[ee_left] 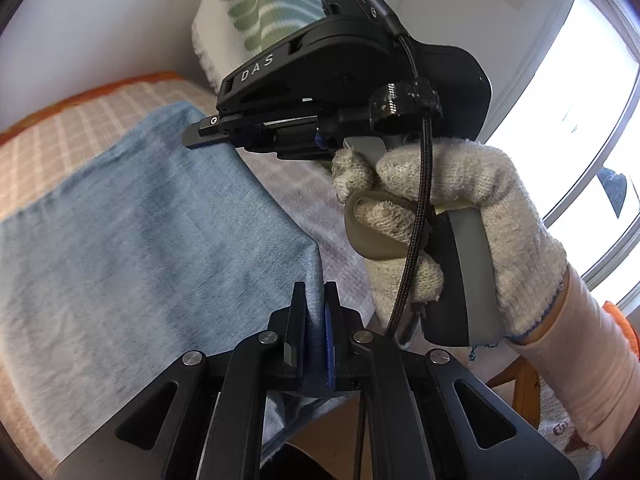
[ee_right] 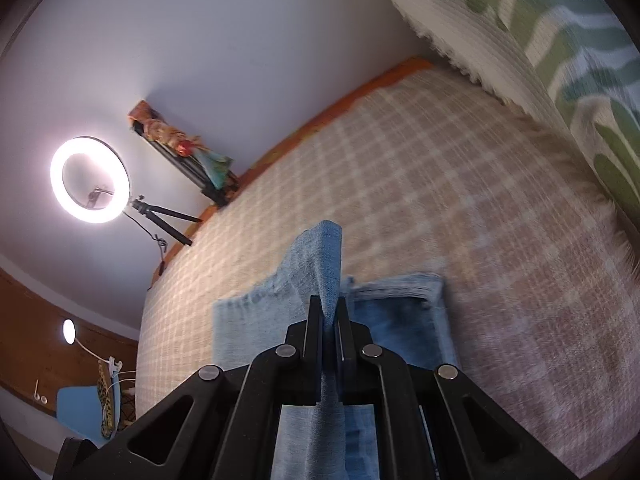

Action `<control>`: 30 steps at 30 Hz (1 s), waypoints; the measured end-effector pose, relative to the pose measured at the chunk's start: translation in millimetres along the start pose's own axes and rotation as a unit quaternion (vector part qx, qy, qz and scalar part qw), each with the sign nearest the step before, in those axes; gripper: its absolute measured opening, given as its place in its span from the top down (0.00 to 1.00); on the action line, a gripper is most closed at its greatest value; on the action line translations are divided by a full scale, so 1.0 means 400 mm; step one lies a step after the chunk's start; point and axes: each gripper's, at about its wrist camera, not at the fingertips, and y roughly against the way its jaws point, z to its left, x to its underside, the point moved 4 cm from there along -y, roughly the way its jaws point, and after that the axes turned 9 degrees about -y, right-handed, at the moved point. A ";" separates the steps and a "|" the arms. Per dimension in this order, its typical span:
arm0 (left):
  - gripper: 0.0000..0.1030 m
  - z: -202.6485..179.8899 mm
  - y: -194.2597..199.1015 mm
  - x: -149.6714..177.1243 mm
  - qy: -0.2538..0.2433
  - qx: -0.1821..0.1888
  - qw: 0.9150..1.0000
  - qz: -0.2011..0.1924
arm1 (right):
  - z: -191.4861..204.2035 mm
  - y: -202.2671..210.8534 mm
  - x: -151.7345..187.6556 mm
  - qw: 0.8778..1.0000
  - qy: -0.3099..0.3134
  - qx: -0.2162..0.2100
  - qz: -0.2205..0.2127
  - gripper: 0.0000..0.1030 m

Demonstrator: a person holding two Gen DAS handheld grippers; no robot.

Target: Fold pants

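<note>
The pants [ee_left: 132,216] are light blue denim, stretched taut above a checked bed cover. My left gripper [ee_left: 314,296] is shut on one corner of the denim. In the left wrist view my right gripper, held by a gloved hand [ee_left: 440,216], reaches to the far edge of the same cloth; its fingertips are hidden behind the fabric. In the right wrist view my right gripper [ee_right: 330,308] is shut on a fold of the pants [ee_right: 320,264], and the rest of the denim hangs and lies below it on the bed.
The bed cover [ee_right: 460,200] is beige and pink checked with an orange edge. A green and white patterned pillow [ee_right: 560,40] lies at the head. A lit ring light [ee_right: 90,180] on a tripod stands beside the bed. A bright window [ee_left: 580,120] is at the right.
</note>
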 end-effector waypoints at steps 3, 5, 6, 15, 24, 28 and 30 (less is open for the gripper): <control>0.94 0.031 -0.034 -0.010 0.000 0.000 1.000 0.009 | -0.041 -0.028 -0.004 1.000 -0.005 0.000 0.012 0.98; 0.94 0.036 -0.047 -0.019 -0.002 -0.002 1.000 0.012 | -0.058 -0.046 -0.007 1.000 -0.006 0.003 0.019 0.98; 0.94 0.043 -0.057 -0.024 -0.004 -0.003 1.000 0.015 | -0.064 -0.053 -0.009 1.000 -0.005 0.006 0.021 0.98; 0.85 -0.012 -0.129 -0.013 0.004 0.025 0.999 0.036 | -0.060 -0.032 -0.027 0.998 0.033 0.043 0.007 0.84; 0.53 -0.021 -0.081 -0.027 -0.011 0.022 0.999 0.031 | -0.054 0.092 -0.025 0.996 0.054 0.066 -0.037 0.31; 0.44 0.001 0.012 -0.012 0.001 0.008 1.000 0.011 | -0.055 0.118 -0.003 0.995 0.072 0.051 -0.040 0.20; 0.41 0.033 0.060 -0.013 0.007 -0.009 1.000 -0.002 | -0.049 0.118 0.011 0.995 0.084 0.040 -0.034 0.15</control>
